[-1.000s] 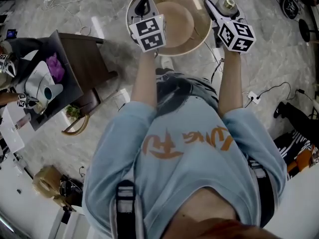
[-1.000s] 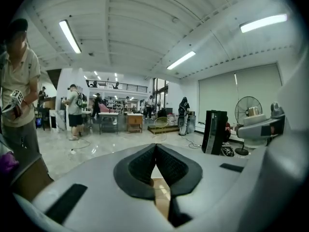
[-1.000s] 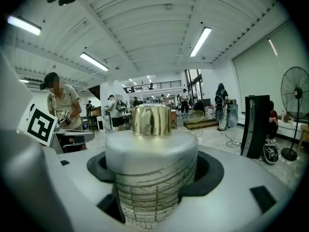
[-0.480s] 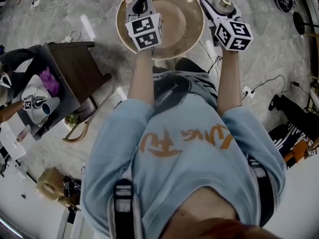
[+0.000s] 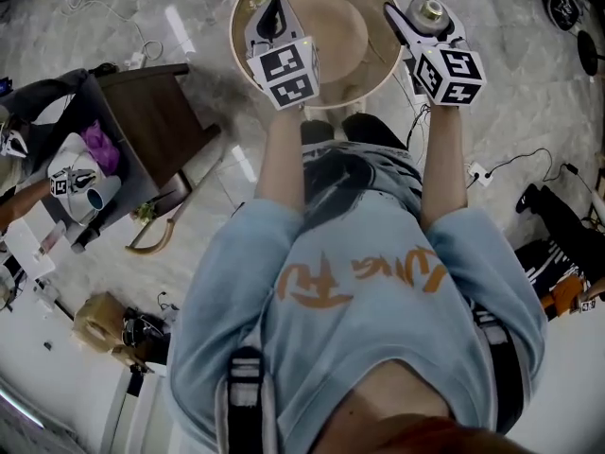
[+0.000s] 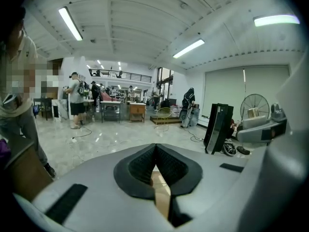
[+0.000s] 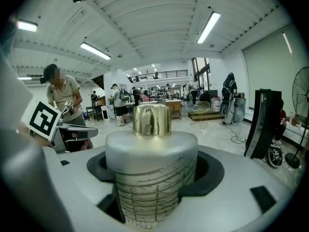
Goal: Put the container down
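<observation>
Right hand-held gripper (image 7: 153, 180) clamps container (image 5: 434, 9) outside round worktop's (image 5: 371, 72) rim; release here risks a drop. Left hand-held gripper (image 6: 155, 154) closed, empty

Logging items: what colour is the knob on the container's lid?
Gold. The knob shows best in the right gripper view, atop the container.

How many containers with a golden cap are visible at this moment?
1. The container is upright between the jaws of the right gripper, just right of the round table in the head view. The left gripper holds none. Others may be hidden.
</observation>
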Demonstrator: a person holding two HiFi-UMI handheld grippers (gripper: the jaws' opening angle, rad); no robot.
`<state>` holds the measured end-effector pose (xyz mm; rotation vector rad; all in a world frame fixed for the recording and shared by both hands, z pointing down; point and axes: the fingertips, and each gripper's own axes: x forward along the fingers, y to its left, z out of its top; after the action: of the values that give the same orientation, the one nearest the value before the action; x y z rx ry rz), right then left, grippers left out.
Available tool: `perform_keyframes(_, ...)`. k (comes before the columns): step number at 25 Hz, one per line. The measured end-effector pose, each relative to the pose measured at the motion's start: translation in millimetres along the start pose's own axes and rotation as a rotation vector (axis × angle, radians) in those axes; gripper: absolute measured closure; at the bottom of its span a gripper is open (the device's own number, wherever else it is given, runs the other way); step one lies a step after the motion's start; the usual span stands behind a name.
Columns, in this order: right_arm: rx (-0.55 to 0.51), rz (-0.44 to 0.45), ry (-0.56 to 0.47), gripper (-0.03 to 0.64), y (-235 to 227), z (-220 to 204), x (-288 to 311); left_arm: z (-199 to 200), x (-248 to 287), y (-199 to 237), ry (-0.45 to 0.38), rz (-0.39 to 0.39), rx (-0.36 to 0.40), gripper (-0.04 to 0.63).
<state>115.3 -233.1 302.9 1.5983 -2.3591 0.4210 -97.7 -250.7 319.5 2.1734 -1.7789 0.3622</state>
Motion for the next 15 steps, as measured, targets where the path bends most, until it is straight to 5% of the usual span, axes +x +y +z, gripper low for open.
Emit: perform_keyframes(15,0.099,0.021,0.153,0.258,18,-131,-6,-117,-3,-48,0.202,-0.129,0.043,0.569)
